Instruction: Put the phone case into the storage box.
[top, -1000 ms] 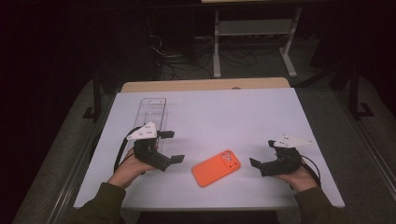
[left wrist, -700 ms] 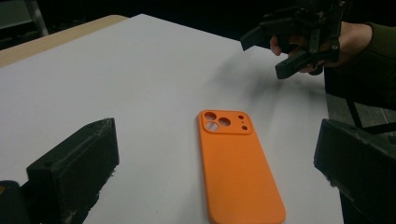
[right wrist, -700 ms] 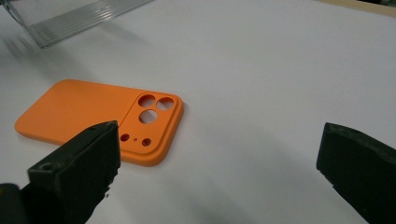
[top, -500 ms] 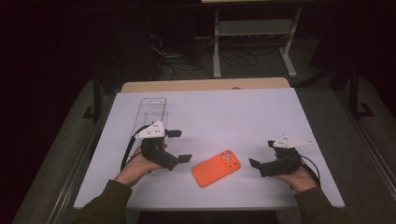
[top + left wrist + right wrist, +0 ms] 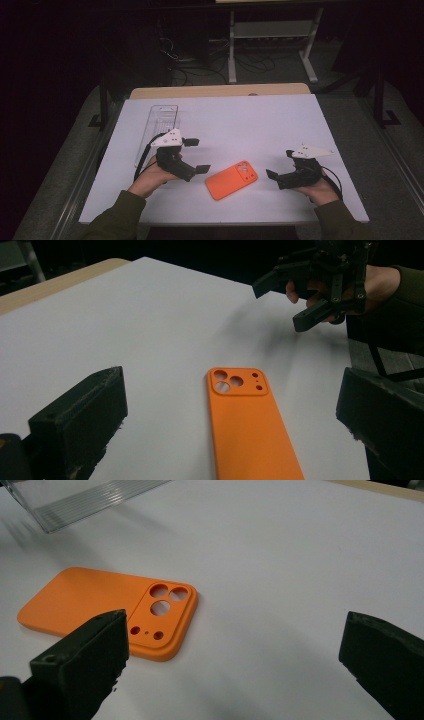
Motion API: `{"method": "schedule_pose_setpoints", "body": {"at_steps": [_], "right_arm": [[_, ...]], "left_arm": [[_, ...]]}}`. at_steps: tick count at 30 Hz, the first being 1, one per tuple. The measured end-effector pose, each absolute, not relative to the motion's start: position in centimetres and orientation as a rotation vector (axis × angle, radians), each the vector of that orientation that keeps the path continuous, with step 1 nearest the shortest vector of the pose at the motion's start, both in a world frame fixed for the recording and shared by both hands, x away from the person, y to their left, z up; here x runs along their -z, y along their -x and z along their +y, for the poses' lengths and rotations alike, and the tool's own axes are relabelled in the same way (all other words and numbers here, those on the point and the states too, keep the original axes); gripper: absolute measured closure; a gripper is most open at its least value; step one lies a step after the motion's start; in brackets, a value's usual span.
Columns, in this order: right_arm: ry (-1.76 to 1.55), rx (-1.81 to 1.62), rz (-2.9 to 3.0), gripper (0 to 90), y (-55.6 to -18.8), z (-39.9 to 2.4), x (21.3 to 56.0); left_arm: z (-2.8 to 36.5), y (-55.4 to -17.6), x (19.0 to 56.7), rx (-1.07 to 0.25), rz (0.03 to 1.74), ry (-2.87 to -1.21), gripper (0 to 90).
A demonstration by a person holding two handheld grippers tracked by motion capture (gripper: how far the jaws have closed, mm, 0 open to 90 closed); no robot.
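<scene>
Approach step: both tongs, left (image 5: 196, 156) and right (image 5: 280, 165), are gaping wide, holding nothing, flanking the orange phone case (image 5: 232, 179) near the counter's (image 5: 260, 120) front edge; next, closing on its edges

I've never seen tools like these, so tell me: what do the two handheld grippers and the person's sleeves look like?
Both are black, angular tools. The left gripper and the right gripper each carry a pale three-cornered plate on top and end in two blocky black jaws with worn, scuffed edges. A thin black cable loops from the left one. The person wears dark olive-green sleeves.
</scene>
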State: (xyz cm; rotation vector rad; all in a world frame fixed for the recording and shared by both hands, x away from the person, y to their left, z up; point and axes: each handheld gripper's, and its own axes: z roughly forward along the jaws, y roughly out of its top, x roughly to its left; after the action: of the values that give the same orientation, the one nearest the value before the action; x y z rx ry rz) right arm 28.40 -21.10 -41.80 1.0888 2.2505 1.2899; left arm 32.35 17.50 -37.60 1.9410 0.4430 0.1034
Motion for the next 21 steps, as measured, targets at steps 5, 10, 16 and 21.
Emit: {"method": "schedule_pose_setpoints", "body": {"at_steps": [5,10,16,21], "right_arm": [[-1.09,-1.289,2.25,0.0,-28.4,-21.1,41.8],[-1.093,-1.288,2.251,0.0,-28.4,-21.0,41.8],[-1.094,-1.299,2.245,0.0,-28.4,-21.1,41.8],[-1.084,-1.302,2.244,0.0,-28.4,-21.0,41.7]], "left_arm": [[17.0,-32.5,37.4,-0.099,0.445,-1.934,0.0],[16.6,-32.9,37.1,-0.116,0.436,-1.94,0.0],[16.0,-33.1,37.3,-0.111,0.444,-1.936,0.0],[15.3,-33.0,37.4,-0.114,0.433,-1.94,0.0]]}}
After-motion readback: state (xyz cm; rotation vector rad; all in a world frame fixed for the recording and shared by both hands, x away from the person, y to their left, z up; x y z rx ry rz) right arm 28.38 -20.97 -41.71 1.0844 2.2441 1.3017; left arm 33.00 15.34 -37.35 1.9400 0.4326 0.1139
